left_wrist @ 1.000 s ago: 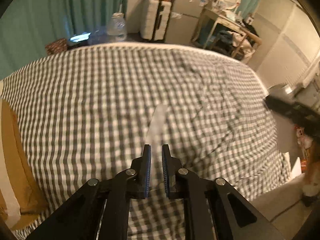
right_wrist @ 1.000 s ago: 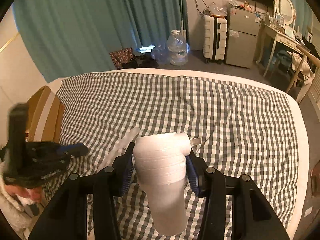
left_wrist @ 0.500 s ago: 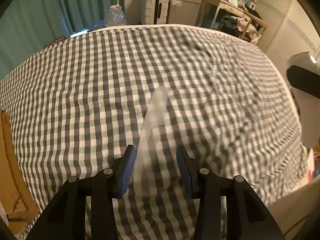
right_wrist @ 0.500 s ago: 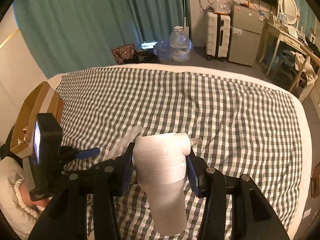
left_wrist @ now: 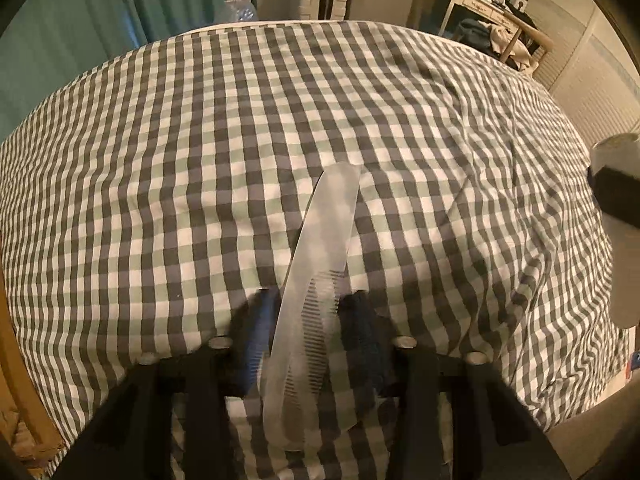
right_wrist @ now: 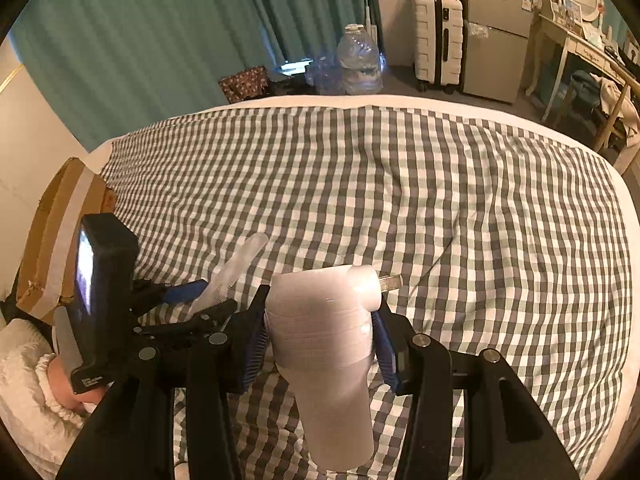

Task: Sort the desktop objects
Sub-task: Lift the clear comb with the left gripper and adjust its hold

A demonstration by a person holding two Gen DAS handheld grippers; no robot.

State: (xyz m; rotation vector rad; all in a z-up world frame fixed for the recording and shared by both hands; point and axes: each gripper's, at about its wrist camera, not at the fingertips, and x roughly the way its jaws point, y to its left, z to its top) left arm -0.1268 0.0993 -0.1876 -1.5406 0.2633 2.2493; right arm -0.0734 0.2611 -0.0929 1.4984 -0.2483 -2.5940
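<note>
A clear plastic comb [left_wrist: 316,276] lies on the checked bedspread [left_wrist: 200,140], handle pointing away. My left gripper [left_wrist: 310,312] is open, low over the bed, with one finger on each side of the comb's toothed end; it also shows in the right wrist view [right_wrist: 200,300] with the comb [right_wrist: 236,268] between its fingers. My right gripper [right_wrist: 320,328] is shut on a white hair dryer [right_wrist: 324,340], held above the bed, barrel pointing right and handle down. The dryer shows at the right edge of the left wrist view [left_wrist: 616,208].
A cardboard box [right_wrist: 56,236] stands at the bed's left side. A water jug [right_wrist: 358,60], a white suitcase [right_wrist: 438,40] and a grey cabinet [right_wrist: 496,32] stand on the floor beyond the bed. A desk with clothes [right_wrist: 592,68] is at far right.
My left gripper opened and moved forward and down until its fingers straddle the comb. My right gripper has kept hold of the hair dryer and barely moved.
</note>
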